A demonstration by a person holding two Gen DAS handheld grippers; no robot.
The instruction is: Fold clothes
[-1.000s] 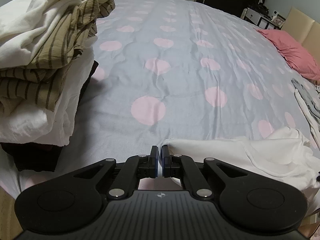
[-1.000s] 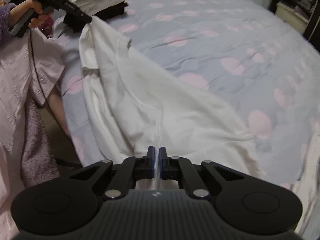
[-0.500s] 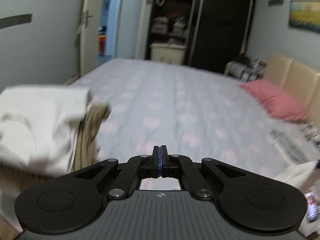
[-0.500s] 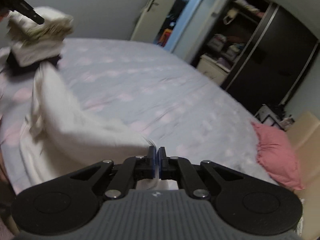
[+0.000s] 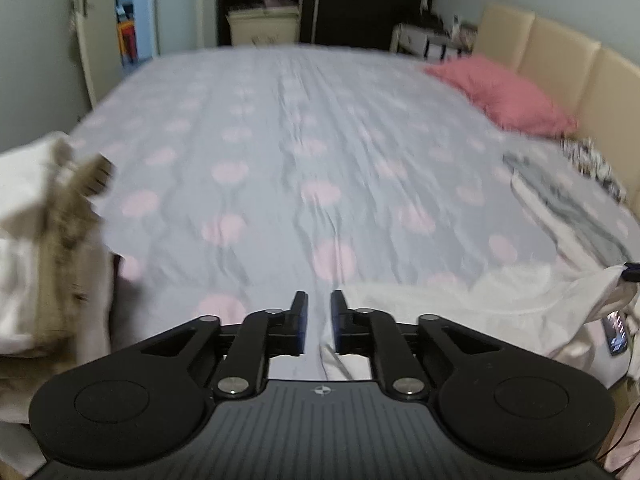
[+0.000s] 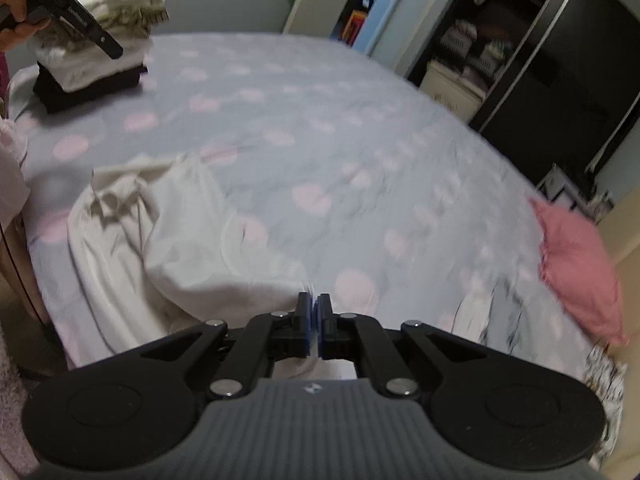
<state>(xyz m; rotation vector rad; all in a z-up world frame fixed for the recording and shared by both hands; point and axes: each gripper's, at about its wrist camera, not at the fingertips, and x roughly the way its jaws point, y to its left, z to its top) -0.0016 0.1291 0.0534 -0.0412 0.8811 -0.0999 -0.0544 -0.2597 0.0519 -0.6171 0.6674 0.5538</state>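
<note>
Since half a second ago, the left claw (image 5: 319, 322) has been parted and its corner of the crumpled white cotton garment (image 6: 180, 248) released; the cloth is now seen lying rumpled on the grey bedsheet with pink dots (image 6: 320, 128), toward nine o'clock in the right wrist view. The right claw (image 6: 313, 326) is pressed nearly together; whether fabric is pinched cannot be told. A stack of folded clothes (image 6: 96, 68) is seen at eleven o'clock. This garment is judged unfolded; spreading and folding remain.
</note>
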